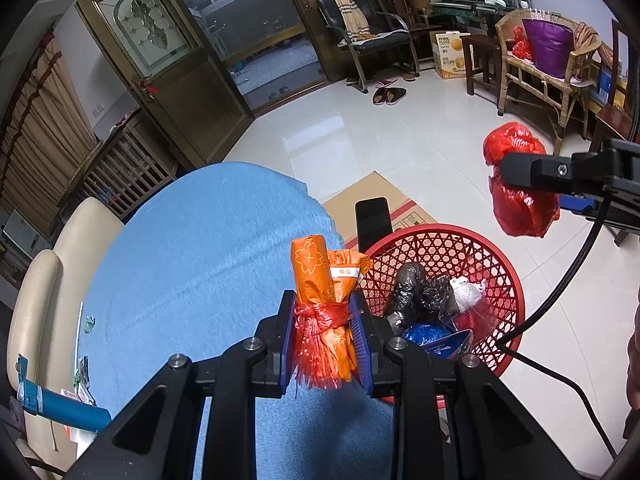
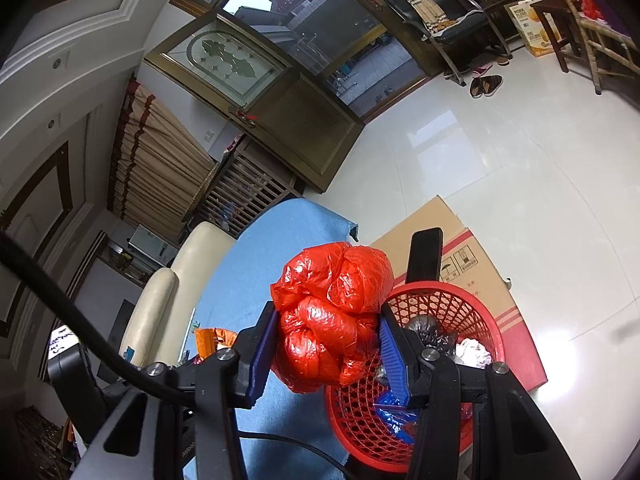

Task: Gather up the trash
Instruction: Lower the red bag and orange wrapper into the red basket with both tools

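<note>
Now the left tongs (image 1: 326,330) are closed tight on an orange wrapper bundle (image 1: 320,280) tied with a red plastic strip, and they hold it upright above the blue cloth (image 1: 192,264) of the table, just beside the rim of the red basket (image 1: 508,280). The right tongs (image 2: 326,340) are closed on a crumpled red plastic bag (image 2: 332,312); their jaws stand wider because the bag is bulky. This bag hangs near the basket's (image 2: 440,300) left rim, not yet over the opening.

Inside the basket already lie a black plastic bag (image 1: 416,292), a white crumpled piece (image 1: 466,290) and a blue wrapper (image 1: 432,336), so part of the collecting looks done. I judge that two pieces are left to drop in, one in each tongs. Some small scraps (image 1: 86,360) and a blue tube (image 1: 68,406) lie at the near left edge of the table; whether they are trash I cannot tell.

Behind the basket a black phone (image 1: 374,220) stands upright against a cardboard box (image 1: 376,196), close to the far rim, so the tongs should not push forward there. Farther away the tiled floor (image 1: 360,132) is wide and free up to the chairs (image 1: 368,36) and the glass door (image 1: 256,32).
</note>
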`<state>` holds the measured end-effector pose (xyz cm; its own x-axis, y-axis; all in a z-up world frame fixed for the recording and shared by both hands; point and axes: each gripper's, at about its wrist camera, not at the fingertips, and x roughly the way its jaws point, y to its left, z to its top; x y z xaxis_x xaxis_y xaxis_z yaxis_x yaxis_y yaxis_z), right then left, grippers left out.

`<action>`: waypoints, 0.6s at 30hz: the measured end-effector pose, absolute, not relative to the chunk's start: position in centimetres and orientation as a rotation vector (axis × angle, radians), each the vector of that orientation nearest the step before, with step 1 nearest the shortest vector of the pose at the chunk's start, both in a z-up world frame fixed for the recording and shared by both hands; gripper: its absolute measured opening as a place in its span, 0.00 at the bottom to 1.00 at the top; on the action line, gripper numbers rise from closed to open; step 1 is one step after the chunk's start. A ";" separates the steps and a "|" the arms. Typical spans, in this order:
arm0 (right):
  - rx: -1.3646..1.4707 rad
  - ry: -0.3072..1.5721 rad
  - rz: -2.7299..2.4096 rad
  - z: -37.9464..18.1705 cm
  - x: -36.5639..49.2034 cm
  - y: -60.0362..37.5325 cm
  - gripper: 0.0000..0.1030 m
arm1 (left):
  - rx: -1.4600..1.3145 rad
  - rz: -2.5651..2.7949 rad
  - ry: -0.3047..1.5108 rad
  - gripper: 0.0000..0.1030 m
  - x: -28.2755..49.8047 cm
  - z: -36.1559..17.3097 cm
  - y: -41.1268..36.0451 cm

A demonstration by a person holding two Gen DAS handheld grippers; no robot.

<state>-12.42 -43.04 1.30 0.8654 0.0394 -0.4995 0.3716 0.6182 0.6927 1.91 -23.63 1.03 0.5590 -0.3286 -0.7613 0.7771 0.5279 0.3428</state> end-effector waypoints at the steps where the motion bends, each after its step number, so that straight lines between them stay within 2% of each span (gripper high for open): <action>1: 0.894 0.513 -0.201 1.1 -12.2 -43.0 0.50 | 0.740 -0.727 0.693 0.28 1.9 0.9 -23.6; 18: 0.938 0.604 -0.216 -1.5 -11.2 -43.5 0.50 | 0.754 -0.712 0.740 0.28 2.7 -0.7 -24.0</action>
